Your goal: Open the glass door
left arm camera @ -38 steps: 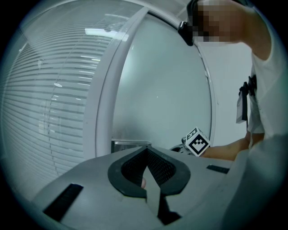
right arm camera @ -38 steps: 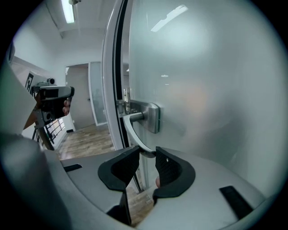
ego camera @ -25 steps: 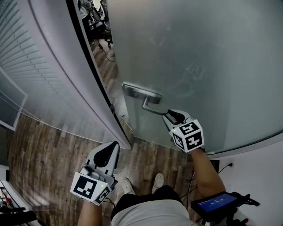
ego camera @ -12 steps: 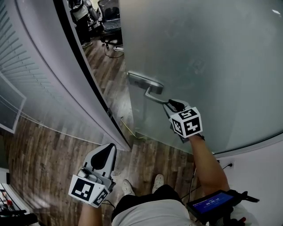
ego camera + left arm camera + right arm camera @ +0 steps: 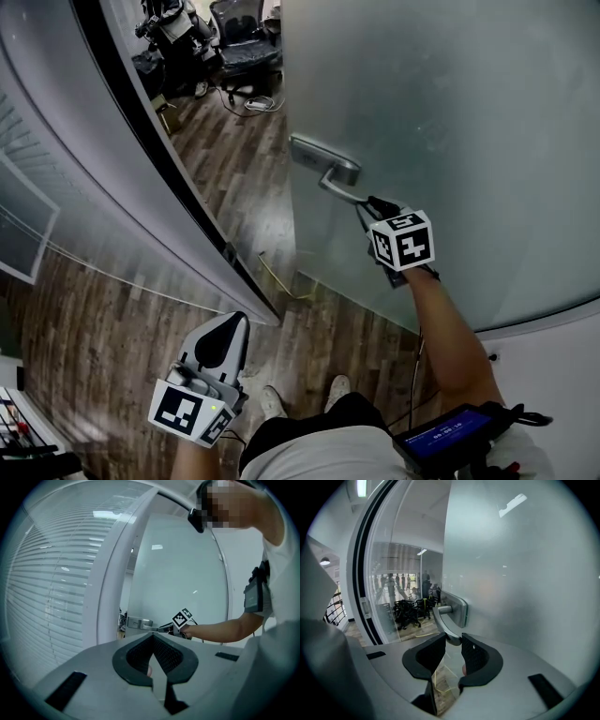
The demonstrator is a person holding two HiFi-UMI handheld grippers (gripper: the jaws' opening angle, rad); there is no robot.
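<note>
The frosted glass door [image 5: 450, 112] stands ajar, with its metal lever handle [image 5: 339, 187] at its left edge. My right gripper [image 5: 367, 206] is shut on the tip of that lever. In the right gripper view the lever's curved end [image 5: 443, 623] sits between the two dark pads [image 5: 476, 656], and the door [image 5: 520, 573] fills the right side. My left gripper [image 5: 228, 323] hangs low at the lower left, away from the door, shut with nothing in it. The left gripper view shows its jaw tips [image 5: 153, 637] meeting, with the handle [image 5: 140, 622] far ahead.
A white door frame with a dark edge [image 5: 141, 131] and a blind-covered glass wall [image 5: 37, 216] lie to the left. Through the gap I see wooden floor [image 5: 234, 159] and office chairs [image 5: 234, 47]. A yellow cable [image 5: 281, 281] lies at the threshold. The person's feet [image 5: 272, 401] are below.
The door has swung wider, so more of the room beyond shows. My right gripper has gone up and right with the handle. The left gripper has stayed put.
</note>
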